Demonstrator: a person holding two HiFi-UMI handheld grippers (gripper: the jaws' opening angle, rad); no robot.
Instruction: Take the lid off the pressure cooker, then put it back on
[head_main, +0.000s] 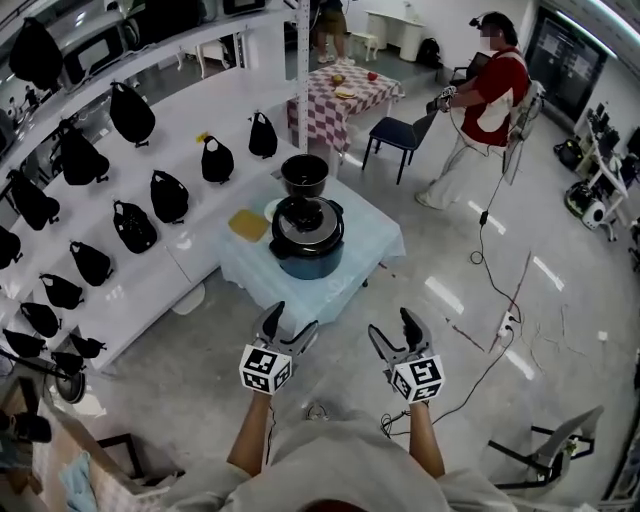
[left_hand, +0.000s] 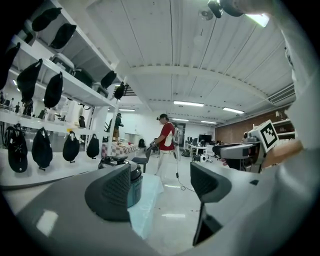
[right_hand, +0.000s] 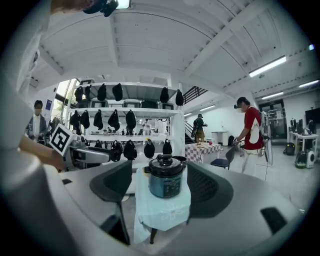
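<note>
My left gripper (head_main: 293, 320) and right gripper (head_main: 392, 325) hang with jaws spread and empty, well short of the cloth-covered table (head_main: 372, 238) ahead, where the pressure cooker (head_main: 307, 252) stands with its lid (head_main: 307, 221) on, so I judge both lifting and replacing remain.

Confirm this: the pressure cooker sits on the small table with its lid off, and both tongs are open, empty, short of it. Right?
Not quite. The right gripper view shows the lid on the pressure cooker, not off. Otherwise yes: it sits on the small table, and the left tongs and right tongs are open, empty, short of it.
</note>
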